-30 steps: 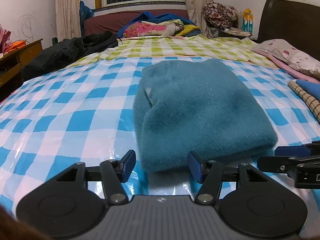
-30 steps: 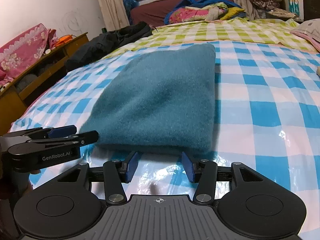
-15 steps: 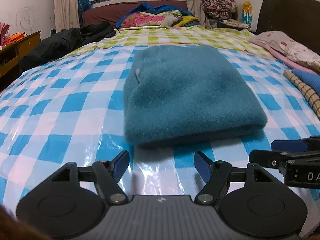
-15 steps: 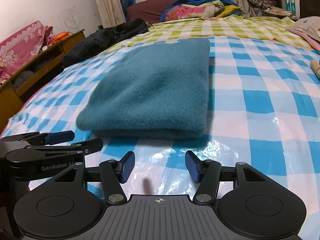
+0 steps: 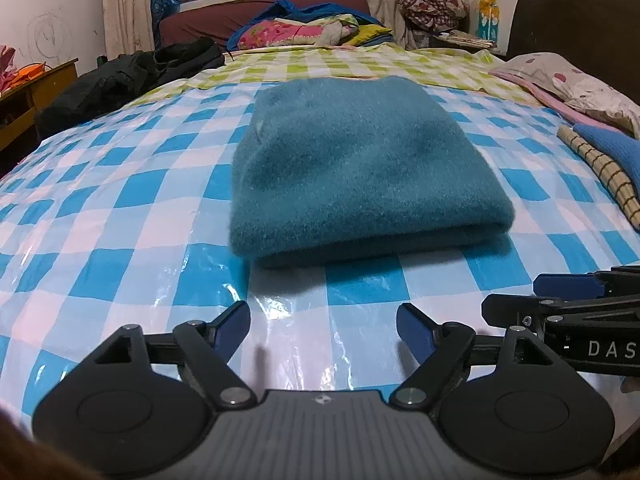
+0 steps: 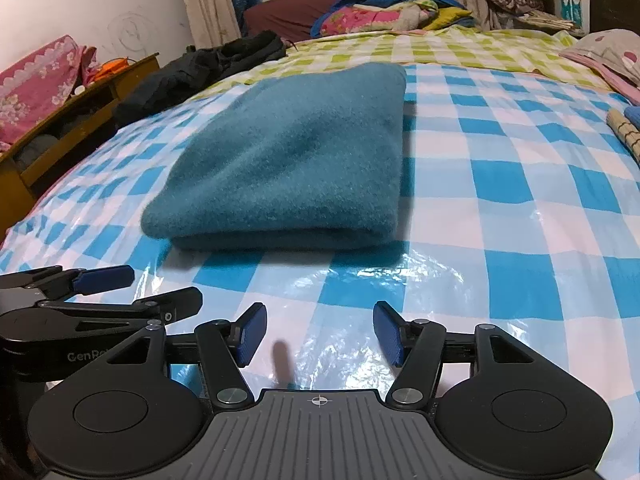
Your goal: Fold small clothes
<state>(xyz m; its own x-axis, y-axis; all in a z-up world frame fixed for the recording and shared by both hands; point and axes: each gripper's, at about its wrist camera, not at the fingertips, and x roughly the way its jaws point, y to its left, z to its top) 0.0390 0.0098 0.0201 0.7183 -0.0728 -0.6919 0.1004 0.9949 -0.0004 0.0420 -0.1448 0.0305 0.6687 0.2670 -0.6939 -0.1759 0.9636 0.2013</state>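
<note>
We hold both claws low over the bed, whose blue-and-white checked plastic sheet [image 5: 120,216] shines under us. The left claw [image 5: 323,330] has its blue pads [image 5: 234,328] spread wide apart with nothing between them, and the right claw [image 6: 319,334] is likewise spread and holds nothing. The folded teal fleece garment [image 5: 360,168] lies flat on the sheet at twelve o'clock from the left claw, its thick folded edge turned toward us and a strip of bare sheet between that edge and the pads. From the right wrist the same garment [image 6: 296,160] lies at about eleven o'clock, stacked in layers, apart from both claws. The right claw shows at three o'clock in the left wrist view [image 5: 568,292], and the left claw at nine o'clock in the right wrist view [image 6: 108,286]. Beyond the garment the sheet turns green-and-white checked [image 5: 360,64]. A heap of dark clothes [image 5: 120,76] lies at ten o'clock, a pile of coloured bedding [image 5: 312,30] at twelve o'clock, and a striped folded cloth [image 5: 600,172] at two o'clock.
</note>
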